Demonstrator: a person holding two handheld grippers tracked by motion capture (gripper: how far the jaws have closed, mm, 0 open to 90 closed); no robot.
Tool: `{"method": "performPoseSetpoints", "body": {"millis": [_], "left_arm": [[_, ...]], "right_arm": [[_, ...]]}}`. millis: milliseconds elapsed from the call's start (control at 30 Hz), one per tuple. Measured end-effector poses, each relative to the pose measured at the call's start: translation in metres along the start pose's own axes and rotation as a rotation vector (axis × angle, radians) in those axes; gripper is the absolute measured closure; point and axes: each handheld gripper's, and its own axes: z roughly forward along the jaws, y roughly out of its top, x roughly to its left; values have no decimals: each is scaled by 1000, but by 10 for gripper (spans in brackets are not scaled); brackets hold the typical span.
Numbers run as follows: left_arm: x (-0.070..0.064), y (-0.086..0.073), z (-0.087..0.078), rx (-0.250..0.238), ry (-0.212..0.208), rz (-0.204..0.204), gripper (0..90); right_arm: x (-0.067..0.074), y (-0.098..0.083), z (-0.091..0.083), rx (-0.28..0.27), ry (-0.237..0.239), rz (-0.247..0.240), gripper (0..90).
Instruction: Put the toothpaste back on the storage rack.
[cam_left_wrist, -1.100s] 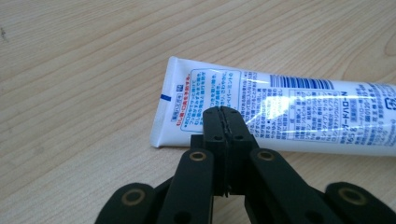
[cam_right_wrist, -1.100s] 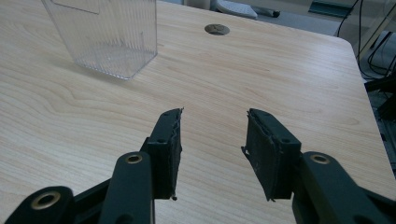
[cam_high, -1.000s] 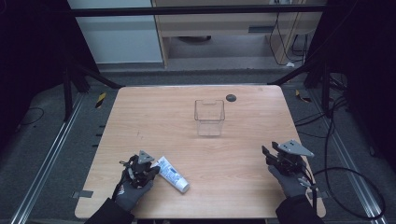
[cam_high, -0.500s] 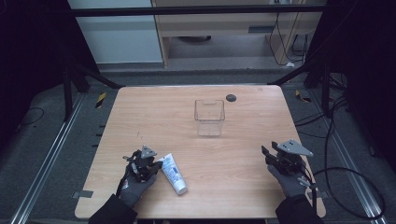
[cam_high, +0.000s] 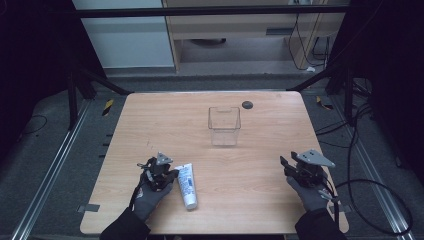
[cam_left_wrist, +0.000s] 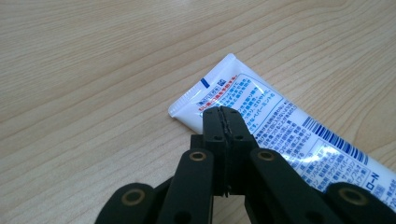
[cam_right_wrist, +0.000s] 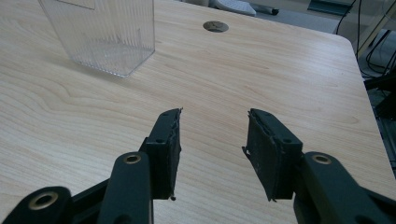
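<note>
White tube (cam_high: 187, 185) lay just beside the clenched, empty left gripper (cam_left_wrist: 226, 112), apparently touching its crimped end, well short of the clear bin (cam_high: 224, 125), while the right gripper (cam_right_wrist: 213, 140) stood released, so a closed-jaw nudge could skid the tube away.

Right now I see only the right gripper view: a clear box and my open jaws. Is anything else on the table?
Observer: Yes, a white tube lies at the front left of the table.
Operator: Does the left gripper hold it?
Observer: No. Its jaws are shut with nothing between them, and the tips are over the tube's flat end.
Operator: Where does the cap point?
Observer: Toward the person's side.
</note>
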Motion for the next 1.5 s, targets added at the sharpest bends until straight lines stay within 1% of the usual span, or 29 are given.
{"method": "performPoseSetpoints", "body": {"millis": [167,667,867,1000,1267,1367,1400,1467,1500], "left_arm": [[-3,4,3,5,-6,8,891],[-15,12,11,-4,-19,34,890],[-20,15,12,-4,-37,48,888],[-25,16,12,-7,-59,65,884],[-33,19,12,-6,-84,97,875],[-34,20,10,-7,-92,99,852],[-34,20,10,-6,-89,107,840],[-35,22,6,-13,-65,127,806],[-35,23,4,-17,-55,129,776]], "right_arm": [[0,0,0,1,3,-2,544],[1,0,1,3,6,0,543],[1,0,1,6,7,-2,542],[1,0,1,6,7,-3,541],[1,0,2,7,8,-4,537],[1,-1,2,7,9,-5,537],[1,-1,2,8,9,-5,538],[1,-1,1,8,9,-2,537],[0,-1,1,7,8,0,537]]}}
